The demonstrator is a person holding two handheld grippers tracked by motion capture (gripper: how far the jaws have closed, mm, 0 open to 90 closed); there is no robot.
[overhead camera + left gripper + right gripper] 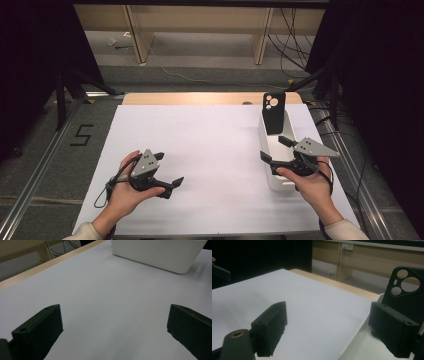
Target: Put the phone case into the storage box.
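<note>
Standing up inside the long white plastic bin, a black phone case sits just beyond the wide-open right claw; the left claw gapes wide too.

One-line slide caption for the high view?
Two open hand-held grippers, left gripper and right gripper, beside a white bin holding an upright black phone case.

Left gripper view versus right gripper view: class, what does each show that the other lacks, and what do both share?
Left gripper view alone: the white bin's outer side, seen from across the sheet. Right gripper view alone: the black phone case standing in the bin, camera cutouts visible. Both share: the white sheet, the wooden table edge, and wide-apart black jaws.
</note>
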